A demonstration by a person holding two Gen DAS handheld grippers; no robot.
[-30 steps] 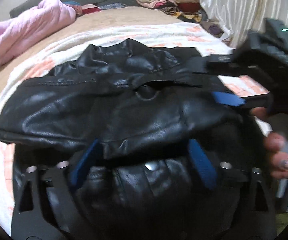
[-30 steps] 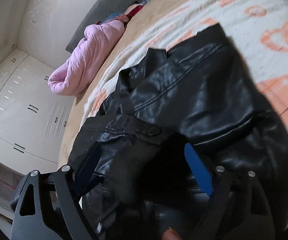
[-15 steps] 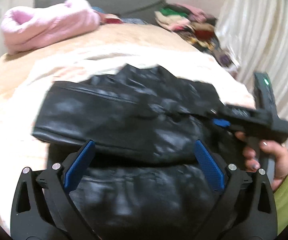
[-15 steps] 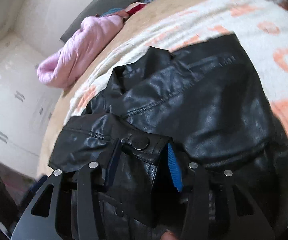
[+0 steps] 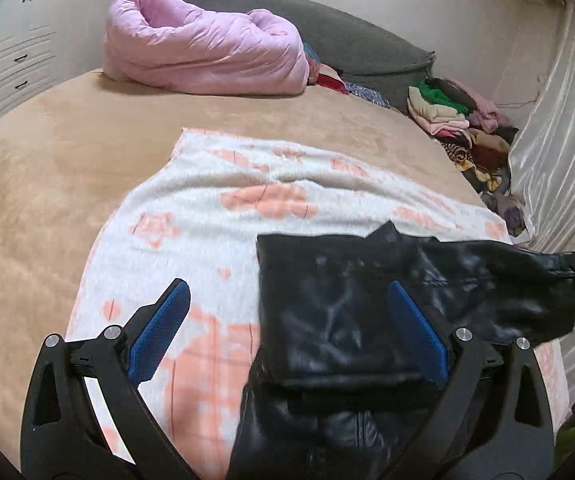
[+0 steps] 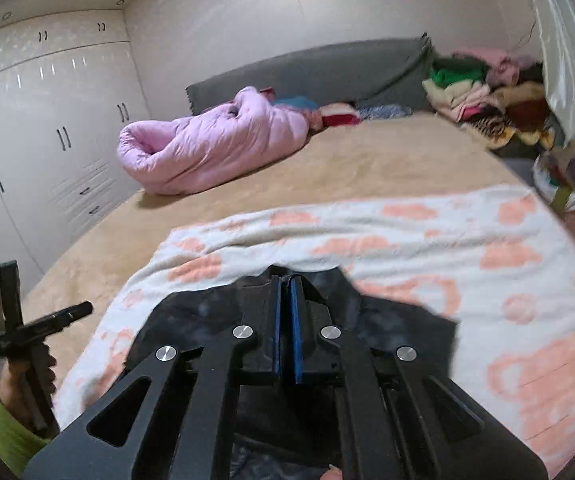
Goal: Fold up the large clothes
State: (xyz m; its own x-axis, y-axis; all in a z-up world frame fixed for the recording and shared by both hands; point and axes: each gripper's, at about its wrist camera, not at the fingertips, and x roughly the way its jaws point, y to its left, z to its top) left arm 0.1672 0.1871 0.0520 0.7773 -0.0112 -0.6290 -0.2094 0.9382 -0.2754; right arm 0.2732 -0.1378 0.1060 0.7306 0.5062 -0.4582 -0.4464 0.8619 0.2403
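Black hand-held gripper, blue pads, green sleeve

place: home bedroom | evidence: bed, wardrobe, clothes pile

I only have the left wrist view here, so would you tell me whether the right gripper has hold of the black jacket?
Observer: Yes, the right gripper is shut on the black jacket, its blue pads pressed together.
Operator: Thank you. Where is it gripping?
Observer: At the jacket's far edge, over the patterned blanket.
Operator: And my left gripper?
Observer: The left gripper is open, holding nothing.
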